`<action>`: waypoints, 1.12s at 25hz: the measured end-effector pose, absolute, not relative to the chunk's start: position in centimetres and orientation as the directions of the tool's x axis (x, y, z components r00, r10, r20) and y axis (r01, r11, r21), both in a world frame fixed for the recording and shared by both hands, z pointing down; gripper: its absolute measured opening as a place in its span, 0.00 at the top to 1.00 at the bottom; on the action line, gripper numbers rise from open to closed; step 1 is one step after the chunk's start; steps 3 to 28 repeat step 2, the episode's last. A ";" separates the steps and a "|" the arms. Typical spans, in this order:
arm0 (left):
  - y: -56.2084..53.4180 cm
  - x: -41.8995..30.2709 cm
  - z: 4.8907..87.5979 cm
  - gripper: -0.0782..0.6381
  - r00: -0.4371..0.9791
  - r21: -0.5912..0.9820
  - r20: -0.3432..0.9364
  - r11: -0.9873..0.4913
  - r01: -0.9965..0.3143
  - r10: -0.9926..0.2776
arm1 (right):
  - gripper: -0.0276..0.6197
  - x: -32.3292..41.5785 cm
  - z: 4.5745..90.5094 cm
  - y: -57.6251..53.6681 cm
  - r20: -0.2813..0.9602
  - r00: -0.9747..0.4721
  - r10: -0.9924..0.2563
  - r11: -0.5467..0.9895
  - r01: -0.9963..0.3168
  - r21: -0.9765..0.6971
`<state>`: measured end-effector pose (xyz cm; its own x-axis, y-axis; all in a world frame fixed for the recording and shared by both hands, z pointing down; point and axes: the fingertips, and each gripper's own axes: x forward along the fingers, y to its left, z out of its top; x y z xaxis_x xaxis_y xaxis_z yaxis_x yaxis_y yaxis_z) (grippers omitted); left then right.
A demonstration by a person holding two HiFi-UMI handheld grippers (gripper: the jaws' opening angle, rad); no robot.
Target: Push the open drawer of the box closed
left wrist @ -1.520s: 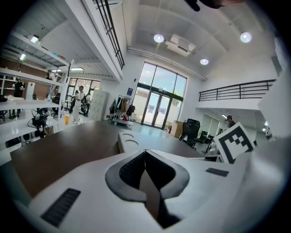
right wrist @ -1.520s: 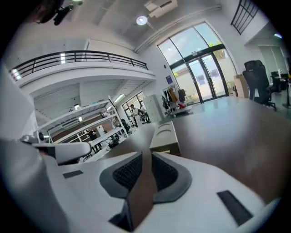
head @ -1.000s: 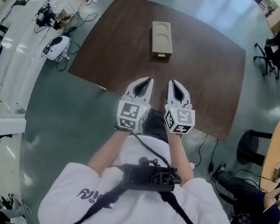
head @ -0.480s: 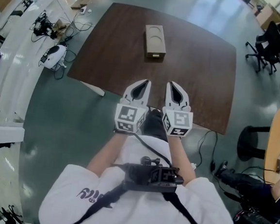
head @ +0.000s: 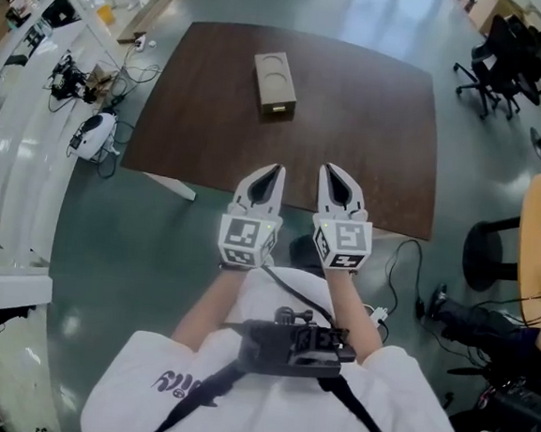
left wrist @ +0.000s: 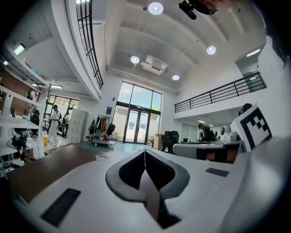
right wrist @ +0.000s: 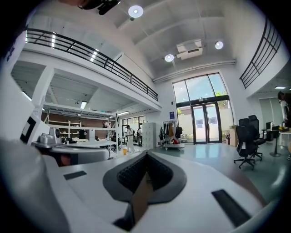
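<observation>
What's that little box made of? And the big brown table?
The box looks like pale wood or fibreboard, since it is tan, matte and sharp-edged. The table looks like dark wood or wood-look laminate, being brown with faint streaks and a low sheen.

Bright ceiling lamps [left wrist: 155, 7], floor glare, sharp focus, fisheye-bent dark edges

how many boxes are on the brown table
1. The box lies on the table, slightly left of its middle, nearer the far edge. No other seems hidden.
</observation>
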<state>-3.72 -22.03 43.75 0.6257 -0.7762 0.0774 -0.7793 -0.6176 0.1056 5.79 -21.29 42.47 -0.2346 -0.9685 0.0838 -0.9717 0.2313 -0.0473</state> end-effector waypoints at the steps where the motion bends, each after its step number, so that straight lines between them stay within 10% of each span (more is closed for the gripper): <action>1: -21.7 -3.6 44.0 0.88 0.622 0.110 0.081 -0.613 -0.782 -0.779 | 0.95 6.2 42.7 -20.7 0.088 -0.236 -0.968 0.232 -0.971 -0.048; 28: -21.3 -3.5 44.2 0.88 0.618 0.114 0.085 -0.609 -0.785 -0.781 | 0.95 6.5 42.9 -20.1 0.093 -0.238 -0.967 0.234 -0.971 -0.048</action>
